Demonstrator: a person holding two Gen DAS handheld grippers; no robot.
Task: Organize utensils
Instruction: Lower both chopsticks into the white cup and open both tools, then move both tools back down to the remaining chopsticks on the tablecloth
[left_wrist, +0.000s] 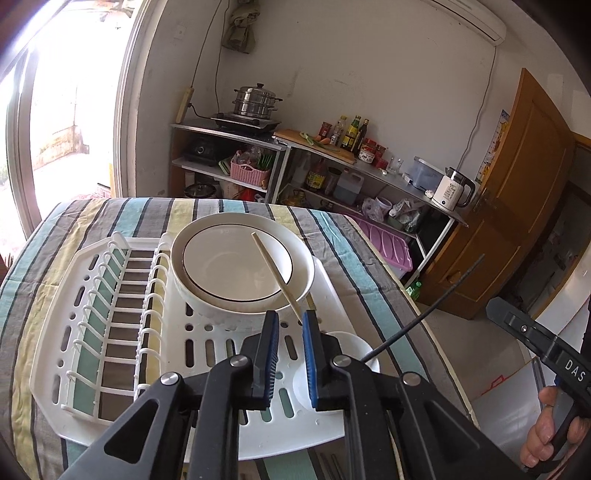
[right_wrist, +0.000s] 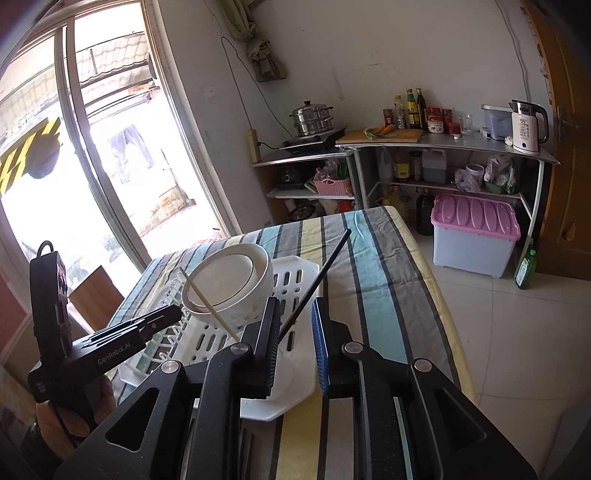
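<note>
Left claw (left_wrist: 289, 319) above white rack (left_wrist: 207, 332), jaws narrow with a gap; pale chopstick (left_wrist: 277, 275) slanting up from beside right pad, lying across stacked plate (left_wrist: 236, 262) and bowl (left_wrist: 207, 301); grip on it unclear. Right claw (right_wrist: 295, 314) over rack's near edge, jaws apart; black chopstick (right_wrist: 317, 280) leaning against left pad, pointing up over striped bench (right_wrist: 376, 280); clamped or not, cannot tell. Small dish (left_wrist: 354, 347) on rack.
</note>
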